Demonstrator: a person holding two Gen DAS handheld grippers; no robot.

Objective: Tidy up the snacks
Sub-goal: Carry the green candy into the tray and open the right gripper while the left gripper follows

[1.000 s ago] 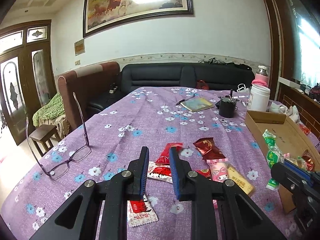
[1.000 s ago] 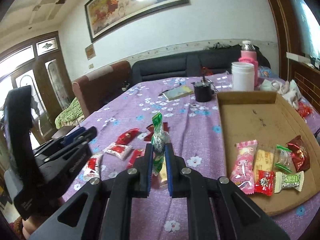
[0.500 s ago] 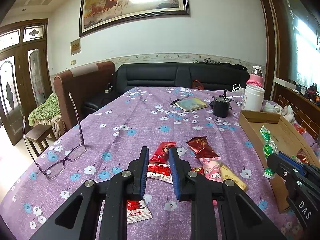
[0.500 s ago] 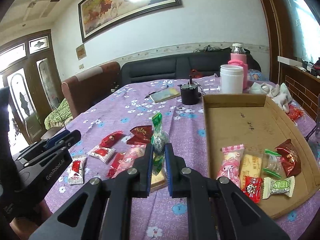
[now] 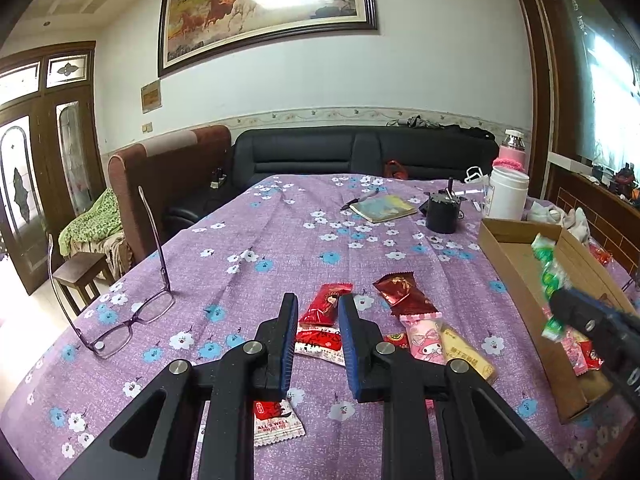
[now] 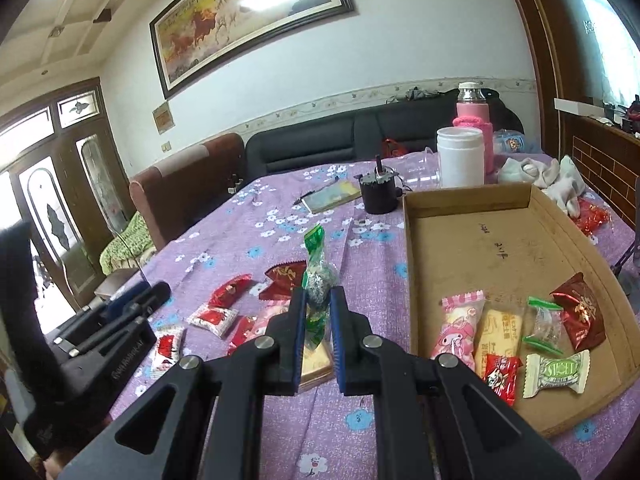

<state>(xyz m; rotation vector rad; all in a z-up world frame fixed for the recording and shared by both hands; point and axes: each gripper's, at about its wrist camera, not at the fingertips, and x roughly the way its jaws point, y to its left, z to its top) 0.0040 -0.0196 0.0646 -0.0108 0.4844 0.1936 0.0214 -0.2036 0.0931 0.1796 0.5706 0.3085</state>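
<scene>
**Green candy carried toward box, left tool idle over pile**

Since a second ago the right gripper [image 6: 318, 320] has swung rightward with its load, so the brown cardboard tray box [image 6: 464, 200] now sits closer, just right of the fingers; the left gripper [image 5: 318, 340] has barely shifted. Right jaws are clamped on the green-and-clear twist-wrapped candy [image 6: 316, 276], pinched at its lower half, the top twist standing up above the fingertips. Candy hangs off the table, left of the box's near wall, not yet over it. Left jaws stand apart, holding nothing, hovering above the red foil snack packets [image 5: 326, 308] on the purple flowered tablecloth [image 5: 280, 240].

Handling guess: candy is very light, wrapper thin, crinkly and slippery; the body is probably firm. Grip on the bulged middle looks safer than the twisted ends, which would slide or tear. Flat packets ahead of the left tool likely need an edge pinch.
</scene>
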